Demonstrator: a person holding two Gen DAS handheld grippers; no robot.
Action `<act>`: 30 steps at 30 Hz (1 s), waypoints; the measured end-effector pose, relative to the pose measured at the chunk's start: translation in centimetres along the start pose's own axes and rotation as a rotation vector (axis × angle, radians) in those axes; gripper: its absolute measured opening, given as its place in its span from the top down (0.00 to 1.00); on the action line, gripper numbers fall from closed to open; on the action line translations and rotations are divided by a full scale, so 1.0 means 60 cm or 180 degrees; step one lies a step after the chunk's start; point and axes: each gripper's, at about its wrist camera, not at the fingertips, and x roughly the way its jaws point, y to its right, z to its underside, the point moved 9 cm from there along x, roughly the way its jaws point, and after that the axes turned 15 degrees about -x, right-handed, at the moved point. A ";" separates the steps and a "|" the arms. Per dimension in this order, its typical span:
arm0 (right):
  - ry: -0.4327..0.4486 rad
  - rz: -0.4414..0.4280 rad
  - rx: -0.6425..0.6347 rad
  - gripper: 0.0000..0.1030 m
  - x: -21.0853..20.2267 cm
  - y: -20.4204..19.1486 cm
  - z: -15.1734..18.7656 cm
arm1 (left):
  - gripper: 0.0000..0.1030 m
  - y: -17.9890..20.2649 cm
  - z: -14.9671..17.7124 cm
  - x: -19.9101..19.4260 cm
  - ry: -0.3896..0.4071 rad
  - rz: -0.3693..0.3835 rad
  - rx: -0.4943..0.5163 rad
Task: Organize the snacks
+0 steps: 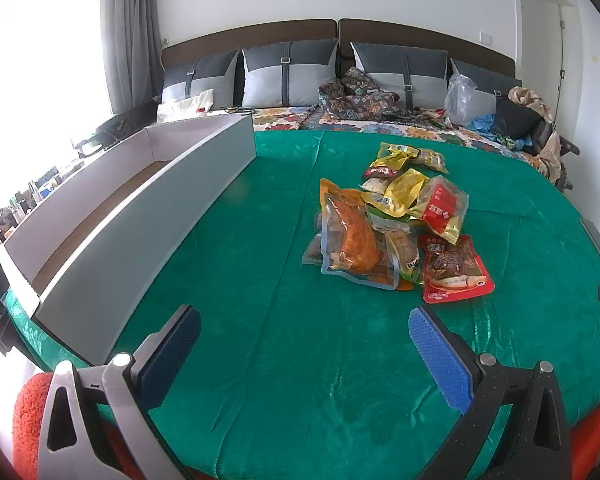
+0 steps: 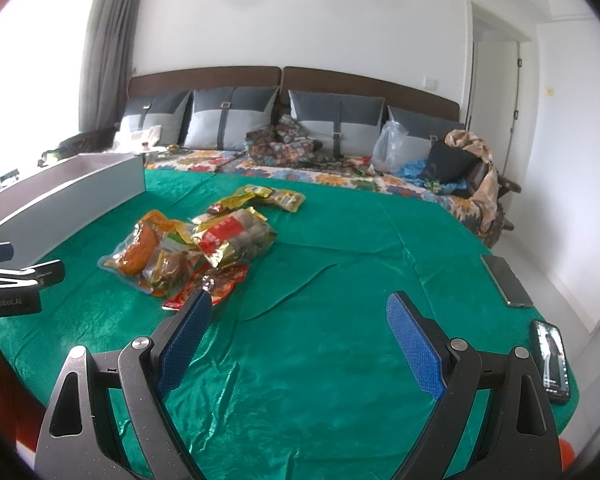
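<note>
While the snack packets (image 1: pixel 396 232) lie heaped on the green cloth (image 1: pixel 260 360), the white box (image 1: pixel 140 216) looks empty; left gripper (image 1: pixel 304 356) and right gripper (image 2: pixel 300 344) both gape, holding nothing; sorting seems unstarted.

I see the snack pile (image 1: pixel 396 224) right of centre in the left wrist view, a loose overlapping heap on the green surface (image 1: pixel 260 360). A clear pouch with orange contents (image 1: pixel 350 240) leans at its left; a red packet with a fish picture (image 1: pixel 454 270) lies flat at lower right; yellow packets (image 1: pixel 406 160) sit behind. The long white tray (image 1: pixel 140 216) stretches along the left, apparently empty.
</note>
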 end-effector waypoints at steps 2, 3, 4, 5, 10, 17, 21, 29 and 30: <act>-0.0003 -0.0003 -0.0002 0.11 0.000 -0.001 0.000 | 0.00 0.000 0.000 0.000 -0.0001 0.0000 -0.0001; -0.0006 -0.0006 -0.0004 0.11 0.000 -0.001 0.000 | 0.00 0.000 0.000 0.001 -0.0003 -0.0002 -0.0001; -0.0006 -0.0008 -0.0005 0.11 0.000 -0.001 0.001 | 0.00 0.000 0.000 0.001 -0.0005 -0.0002 -0.0004; -0.0007 -0.0010 -0.0006 0.11 0.000 -0.001 0.001 | 0.00 0.000 0.001 0.000 -0.0005 -0.0001 -0.0005; -0.0008 -0.0016 -0.0008 0.11 0.002 -0.003 0.000 | 0.00 0.000 0.002 0.002 -0.0009 -0.0010 -0.0003; -0.0015 -0.0025 -0.0011 0.11 0.004 -0.006 0.002 | 0.00 -0.002 0.008 0.010 -0.0036 -0.0026 0.0015; -0.0041 -0.0044 -0.0022 0.11 0.008 -0.011 0.005 | 0.00 -0.004 0.013 0.017 -0.0072 -0.0040 0.0021; -0.0078 -0.0072 -0.0018 0.11 0.017 -0.011 0.011 | 0.00 -0.011 0.018 0.026 -0.0116 -0.0078 0.0019; -0.0081 -0.0073 -0.0019 0.11 0.017 -0.011 0.012 | 0.00 -0.012 0.020 0.028 -0.0124 -0.0088 0.0021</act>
